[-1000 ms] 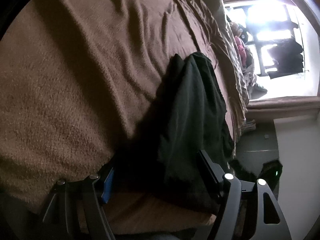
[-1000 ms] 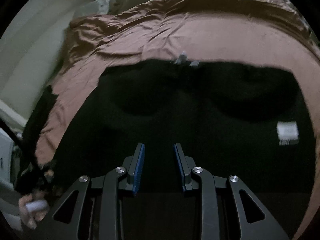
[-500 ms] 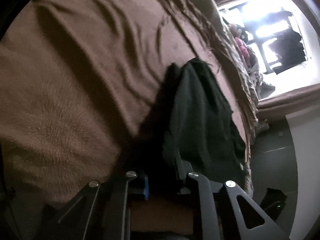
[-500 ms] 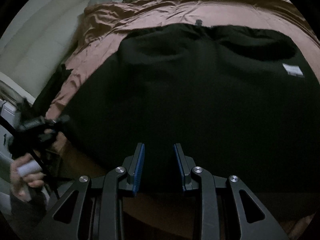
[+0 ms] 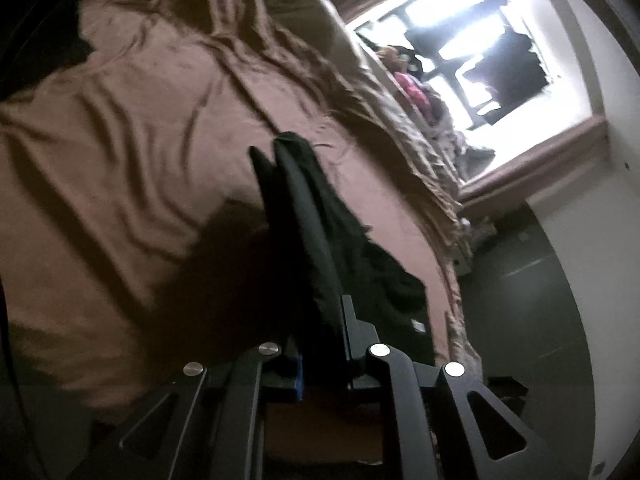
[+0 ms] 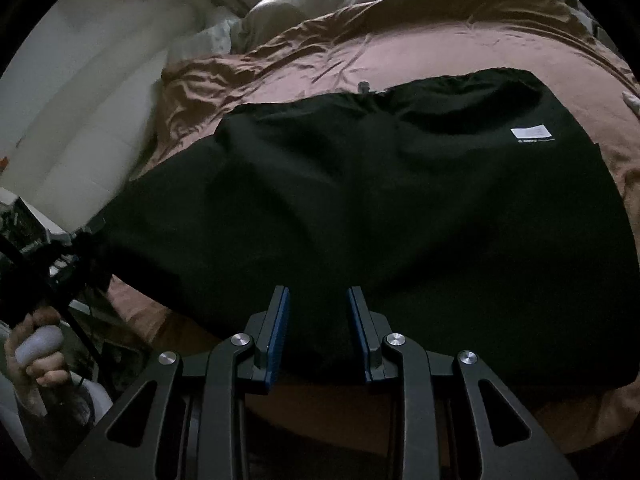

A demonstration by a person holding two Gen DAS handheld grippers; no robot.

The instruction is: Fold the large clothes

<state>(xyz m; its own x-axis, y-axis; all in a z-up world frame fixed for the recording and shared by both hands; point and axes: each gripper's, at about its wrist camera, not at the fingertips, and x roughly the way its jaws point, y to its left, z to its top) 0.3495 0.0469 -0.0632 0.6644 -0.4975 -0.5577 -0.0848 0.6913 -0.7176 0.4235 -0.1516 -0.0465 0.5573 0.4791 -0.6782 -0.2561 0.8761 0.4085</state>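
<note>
So we're still pretty early on this one, by the look of it. The black garment (image 6: 360, 208) is spread mostly flat on the brown bedspread (image 6: 400, 56), white label (image 6: 532, 133) at its far right, and no real fold is done yet as far as we can see. Our left claw (image 5: 320, 336) is closing, clamped on the garment's left edge, with cloth bunched between the jaws and pulled up off the bed. Our right claw (image 6: 318, 332) sits over the near hem, jaws a bit apart with cloth between, though we can't tell if it grips. Everything else is left: carrying that edge across, flattening, folding again.
</note>
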